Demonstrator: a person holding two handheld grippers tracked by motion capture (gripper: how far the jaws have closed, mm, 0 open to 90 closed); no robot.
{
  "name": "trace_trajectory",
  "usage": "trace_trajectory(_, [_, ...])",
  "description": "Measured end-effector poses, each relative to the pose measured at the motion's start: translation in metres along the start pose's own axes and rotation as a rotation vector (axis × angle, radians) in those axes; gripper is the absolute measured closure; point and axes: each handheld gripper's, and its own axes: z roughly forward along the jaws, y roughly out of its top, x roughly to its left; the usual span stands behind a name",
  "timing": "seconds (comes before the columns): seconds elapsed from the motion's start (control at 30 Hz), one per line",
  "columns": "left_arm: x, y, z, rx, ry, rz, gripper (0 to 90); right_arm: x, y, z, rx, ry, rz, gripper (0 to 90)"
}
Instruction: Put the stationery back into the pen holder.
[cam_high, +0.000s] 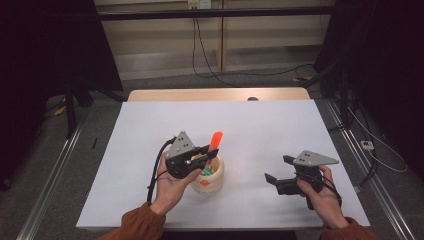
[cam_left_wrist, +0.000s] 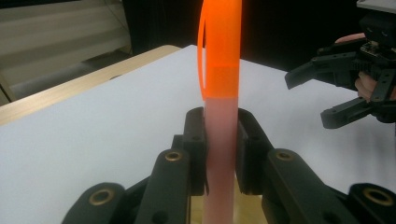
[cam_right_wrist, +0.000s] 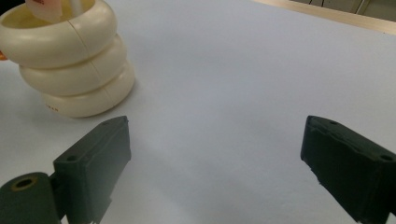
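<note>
My left gripper (cam_high: 207, 152) is shut on a slim plastic utensil (cam_high: 216, 140) with a pale pink handle and a bright orange top. It holds the utensil upright over a cream ribbed cup (cam_high: 209, 181) left of the table's middle. In the left gripper view the black pads (cam_left_wrist: 198, 135) press on both sides of the pink handle (cam_left_wrist: 220, 140). My right gripper (cam_high: 276, 168) stands open low over the table to the right, apart from the cup. Between its wide jaws lies only white table, with the cup (cam_right_wrist: 70, 60) at the upper left.
The cup holds a teal item (cam_high: 205, 172), and its front bears an orange mark. The white table top (cam_high: 260, 125) ends in a wooden strip (cam_high: 215, 94) at the far side. Cables and dark stands lie on the floor beyond.
</note>
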Motion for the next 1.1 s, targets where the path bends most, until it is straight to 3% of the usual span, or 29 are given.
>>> trace_trajectory(0.1, [0.000, -0.005, 0.003, 0.009, -0.014, -0.022, 77.3, -0.002, -0.004, 0.000, 0.002, -0.001, 0.008, 8.6])
trace_trajectory(0.4, [-0.002, -0.019, 0.005, 0.043, -0.016, -0.024, 77.2, -0.004, -0.007, 0.001, 0.000, -0.007, 0.008, 8.6])
trace_trajectory(0.57, [-0.001, -0.021, 0.004, 0.036, -0.013, -0.033, 76.2, -0.003, -0.008, 0.002, 0.003, -0.004, 0.008, 8.6])
trace_trajectory(0.73, [-0.003, -0.020, 0.001, 0.035, -0.007, -0.017, 60.0, -0.004, -0.010, 0.001, -0.001, -0.009, 0.008, 8.7])
trace_trajectory(0.8, [-0.005, -0.019, 0.001, 0.038, 0.015, 0.000, 52.3, -0.004, -0.010, 0.001, -0.006, -0.011, 0.009, 8.7])
trace_trajectory(1.1, [-0.008, -0.012, -0.006, 0.048, 0.036, 0.047, 33.3, -0.003, -0.012, -0.001, -0.013, -0.022, 0.011, 8.7])
